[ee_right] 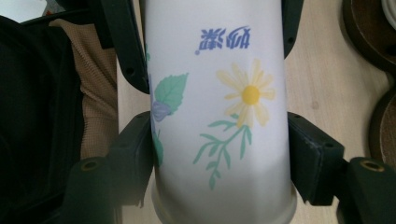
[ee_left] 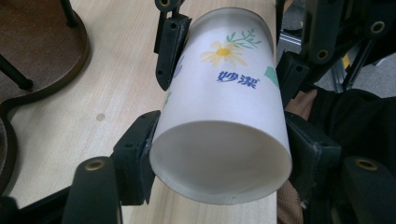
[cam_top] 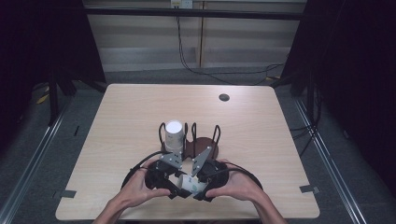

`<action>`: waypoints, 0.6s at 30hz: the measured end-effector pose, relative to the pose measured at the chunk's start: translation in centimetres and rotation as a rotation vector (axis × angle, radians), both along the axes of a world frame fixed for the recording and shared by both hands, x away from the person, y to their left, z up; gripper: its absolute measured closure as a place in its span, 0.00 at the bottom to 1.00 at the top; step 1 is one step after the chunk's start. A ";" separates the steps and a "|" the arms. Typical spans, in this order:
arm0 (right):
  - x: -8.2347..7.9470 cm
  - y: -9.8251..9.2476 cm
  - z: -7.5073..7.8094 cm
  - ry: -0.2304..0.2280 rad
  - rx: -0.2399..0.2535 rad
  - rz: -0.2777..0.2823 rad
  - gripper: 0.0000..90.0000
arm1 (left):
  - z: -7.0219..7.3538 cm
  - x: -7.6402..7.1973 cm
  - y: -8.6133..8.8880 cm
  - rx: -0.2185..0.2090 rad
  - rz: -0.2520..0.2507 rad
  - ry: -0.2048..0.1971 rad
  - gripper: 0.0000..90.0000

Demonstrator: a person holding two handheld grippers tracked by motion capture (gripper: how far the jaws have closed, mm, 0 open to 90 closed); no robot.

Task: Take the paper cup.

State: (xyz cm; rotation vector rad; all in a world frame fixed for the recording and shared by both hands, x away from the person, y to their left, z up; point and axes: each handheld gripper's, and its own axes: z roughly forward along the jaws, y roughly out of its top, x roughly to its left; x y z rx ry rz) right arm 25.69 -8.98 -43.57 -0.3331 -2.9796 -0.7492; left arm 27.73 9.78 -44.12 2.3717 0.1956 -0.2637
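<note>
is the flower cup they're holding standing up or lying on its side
On its side. In the left gripper view the cup lies level above the table, its open mouth facing the camera, gripped by both pairs of fingers.

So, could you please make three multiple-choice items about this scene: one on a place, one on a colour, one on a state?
1. Where is the flowered paper cup?
A. at the table's near edge, between the two hand-held grippers
B. beside the round hole at the far right
C. inside the rack

2. What colour are the petals of the flower printed on that cup?
A. red
B. yellow
C. black

3. How do the left hand-held gripper and the right hand-held gripper stand?
A. both open, apart from the cup
B. one grips the cup
C. both shut on the cup

Answers: 1 A, the high view shows it between both hands near the edge; 2 B, pale yellow petals show in both gripper views; 3 C, each pair of jaws presses the cup's sides.
</note>
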 end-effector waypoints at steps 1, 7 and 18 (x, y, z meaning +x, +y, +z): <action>0.0 0.0 0.0 0.000 0.001 0.000 0.34 | 0.0 -0.1 0.0 0.001 0.000 0.002 0.41; 0.1 -0.2 -0.2 -0.001 0.018 0.002 0.31 | 0.0 -0.1 -0.1 0.003 0.001 -0.009 0.41; 0.2 -1.3 0.0 -0.013 0.071 -0.058 0.20 | 0.3 0.0 0.5 -0.010 0.027 -0.012 0.41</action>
